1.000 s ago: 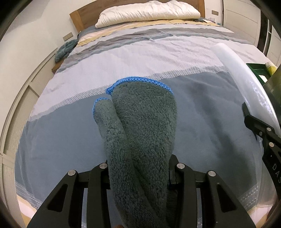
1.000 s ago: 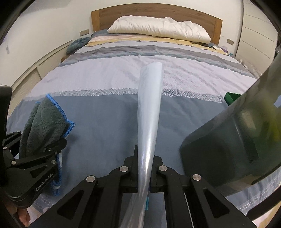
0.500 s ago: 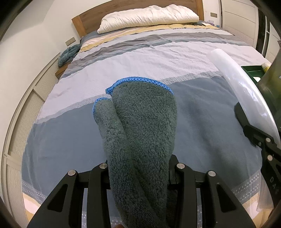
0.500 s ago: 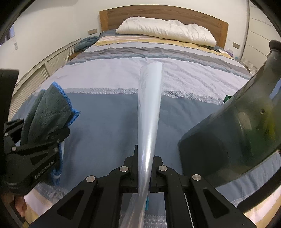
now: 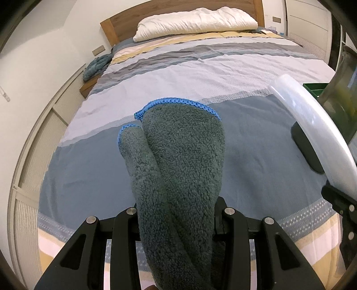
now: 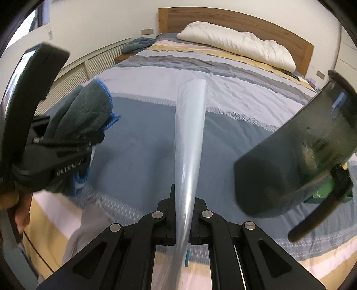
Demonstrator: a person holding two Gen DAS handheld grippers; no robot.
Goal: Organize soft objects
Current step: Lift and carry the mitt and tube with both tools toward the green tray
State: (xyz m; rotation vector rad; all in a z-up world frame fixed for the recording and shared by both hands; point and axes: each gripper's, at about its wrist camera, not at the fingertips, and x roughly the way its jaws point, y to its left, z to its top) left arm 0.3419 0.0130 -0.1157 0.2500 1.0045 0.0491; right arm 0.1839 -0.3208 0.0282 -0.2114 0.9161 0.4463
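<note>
Gripping a folded grey-green fleece towel with blue stitched edging [image 5: 178,160], the left gripper [image 5: 176,214] holds its fingers narrowed against the fabric above the foot of the striped bed cover [image 5: 223,73]. The right gripper [image 6: 181,214] has its fingers pressed together on a clear plastic bag [image 6: 189,142], also above the foot of that cover, just beside the towel. A white pillow [image 5: 196,20] lies at the cover's far end.
</note>
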